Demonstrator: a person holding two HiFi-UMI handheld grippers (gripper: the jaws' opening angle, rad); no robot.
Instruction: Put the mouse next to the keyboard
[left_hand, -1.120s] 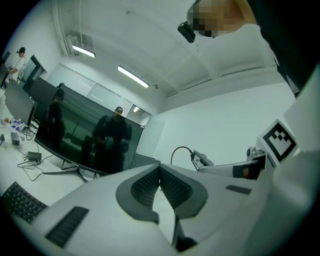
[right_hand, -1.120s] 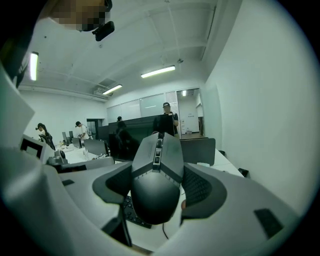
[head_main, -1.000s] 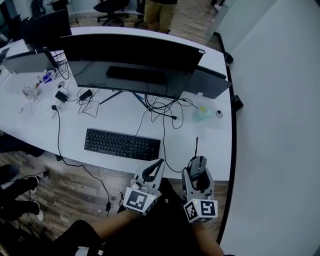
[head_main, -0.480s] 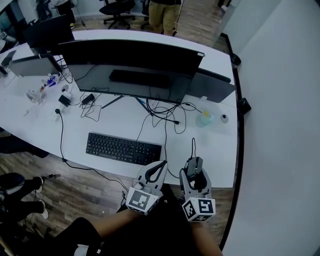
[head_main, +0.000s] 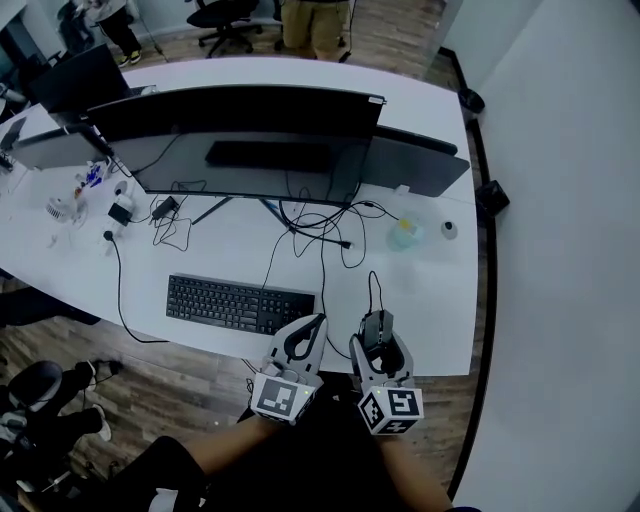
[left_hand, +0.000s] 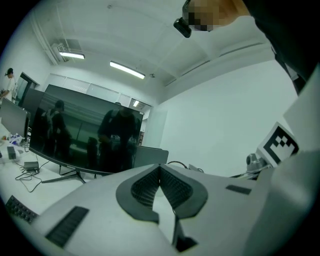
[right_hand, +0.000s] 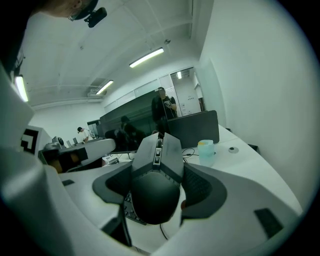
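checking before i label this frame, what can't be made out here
- Head view: whether the mouse touches the desk; the right gripper covers its underside.
- Right gripper view: the keyboard, mostly behind the mouse.
- Head view: the small round thing at the desk's right, too small to identify.

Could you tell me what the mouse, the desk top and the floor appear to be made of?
The mouse looks like matte black plastic: dull, dark angular shell panels with little glare. The desk top seems smooth white laminate, uniform and grainless, possibly painted board. The floor shows grey-brown wood-grain planks, real or vinyl.
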